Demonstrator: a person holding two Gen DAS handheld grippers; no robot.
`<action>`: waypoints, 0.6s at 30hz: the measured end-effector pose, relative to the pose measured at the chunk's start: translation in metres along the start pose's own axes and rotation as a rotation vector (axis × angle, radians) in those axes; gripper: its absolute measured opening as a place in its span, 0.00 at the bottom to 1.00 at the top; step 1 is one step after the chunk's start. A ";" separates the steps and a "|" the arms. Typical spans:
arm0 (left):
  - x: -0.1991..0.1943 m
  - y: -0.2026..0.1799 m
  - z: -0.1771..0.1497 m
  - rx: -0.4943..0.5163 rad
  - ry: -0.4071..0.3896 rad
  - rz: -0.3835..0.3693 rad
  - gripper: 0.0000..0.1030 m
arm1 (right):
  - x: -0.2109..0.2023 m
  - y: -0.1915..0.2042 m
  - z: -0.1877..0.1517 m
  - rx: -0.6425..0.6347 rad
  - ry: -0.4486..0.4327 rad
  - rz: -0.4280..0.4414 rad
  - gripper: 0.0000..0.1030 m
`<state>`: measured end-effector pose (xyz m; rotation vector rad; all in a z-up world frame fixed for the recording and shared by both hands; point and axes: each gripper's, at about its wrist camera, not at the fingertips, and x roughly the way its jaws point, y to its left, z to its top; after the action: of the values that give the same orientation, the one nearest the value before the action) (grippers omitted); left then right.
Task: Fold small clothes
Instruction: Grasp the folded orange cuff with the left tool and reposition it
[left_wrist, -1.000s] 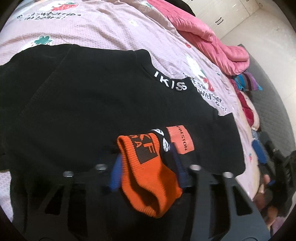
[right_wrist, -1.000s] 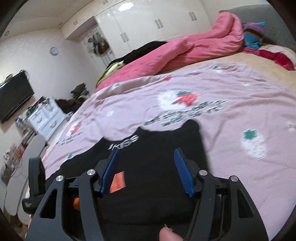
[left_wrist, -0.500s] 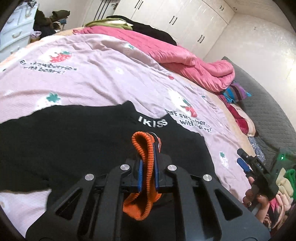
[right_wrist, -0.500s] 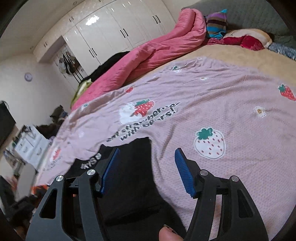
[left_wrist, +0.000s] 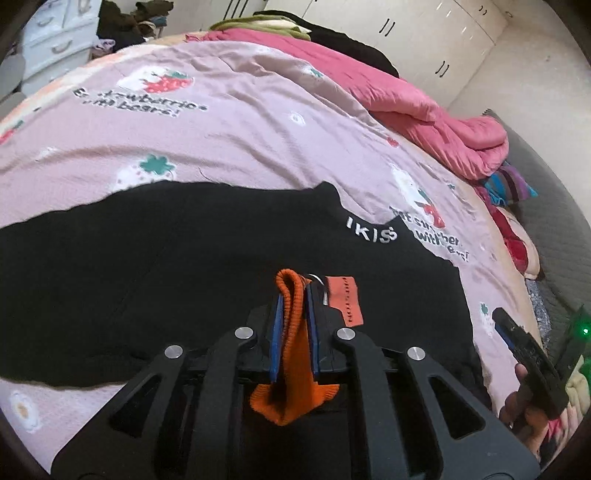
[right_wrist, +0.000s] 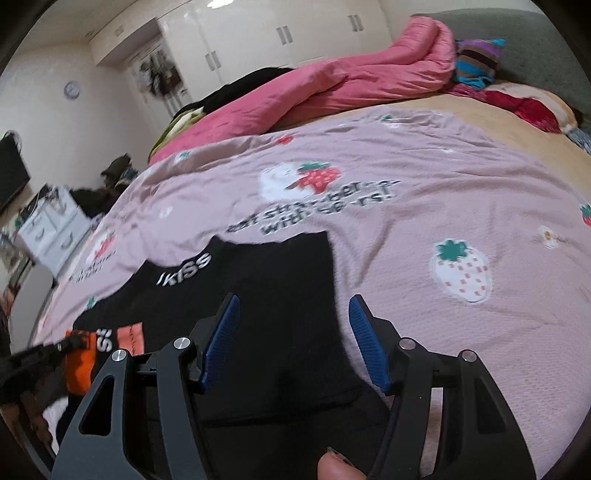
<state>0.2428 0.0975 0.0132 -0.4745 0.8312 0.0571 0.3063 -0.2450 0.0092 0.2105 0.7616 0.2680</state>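
Pink strawberry bedspread (left_wrist: 258, 122) carries the black shirt (left_wrist: 166, 266) at centre. Left gripper (left_wrist: 293, 314) clamps its orange cuff (left_wrist: 293, 332); only the right view shows the right gripper (right_wrist: 293, 332) gaping wide, empty, at 6 o'clock.

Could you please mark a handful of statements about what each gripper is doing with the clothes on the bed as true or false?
1. The left gripper is clamped on an orange knitted sock. True.
2. The right gripper holds a corner of the black garment with white IKISS lettering. False: its jaws stand apart with nothing between them, above the garment.
3. The black garment lies spread on the pink strawberry-print bedsheet. True.
4. The rolled pink quilt covers the black garment. False: it lies apart from it, along the far edge of the bed.
5. The orange sock hangs down below the left gripper's blue pads. True.
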 end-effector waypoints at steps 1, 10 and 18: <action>-0.002 -0.001 0.000 0.008 -0.008 0.010 0.10 | 0.001 0.004 -0.001 -0.013 0.003 0.002 0.60; -0.005 -0.020 -0.007 0.107 -0.027 0.077 0.22 | 0.012 0.032 -0.011 -0.126 0.072 0.023 0.69; 0.040 -0.024 -0.034 0.165 0.111 0.157 0.32 | 0.019 0.043 -0.020 -0.191 0.126 0.016 0.74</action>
<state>0.2519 0.0560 -0.0254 -0.2586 0.9727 0.1070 0.2980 -0.1971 -0.0052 0.0193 0.8535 0.3692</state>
